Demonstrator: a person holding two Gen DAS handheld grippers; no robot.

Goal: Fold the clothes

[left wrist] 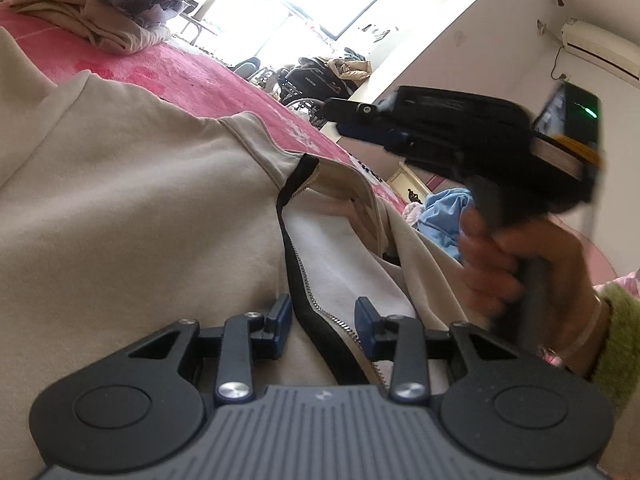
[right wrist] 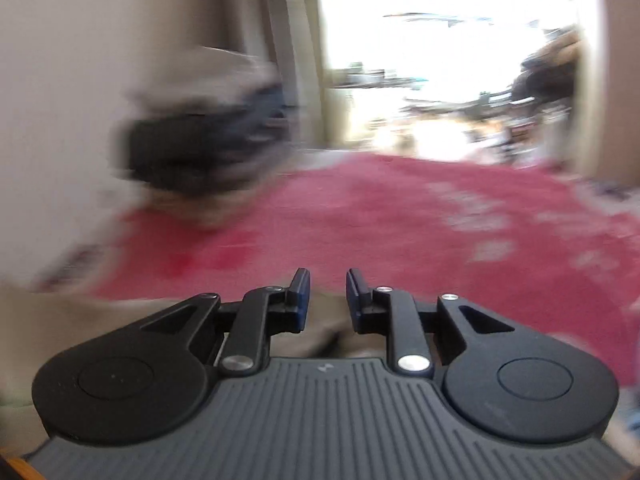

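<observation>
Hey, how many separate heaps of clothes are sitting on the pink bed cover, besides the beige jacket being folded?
2 visible: a beige-and-plaid heap at the far left of the pink bed cover, and a blue heap at the right near the hand. More may be hidden behind the beige jacket.

A cream zip-up jacket [left wrist: 140, 208] with a black zipper tape [left wrist: 298, 280] is seen laid on a pink-red blanket [left wrist: 208, 80] patterned with paler blotches, a beige and dark plaid pile [left wrist: 108, 4] is spotted behind, and black grippers with blue pads [left wrist: 282, 322] are shown.
</observation>
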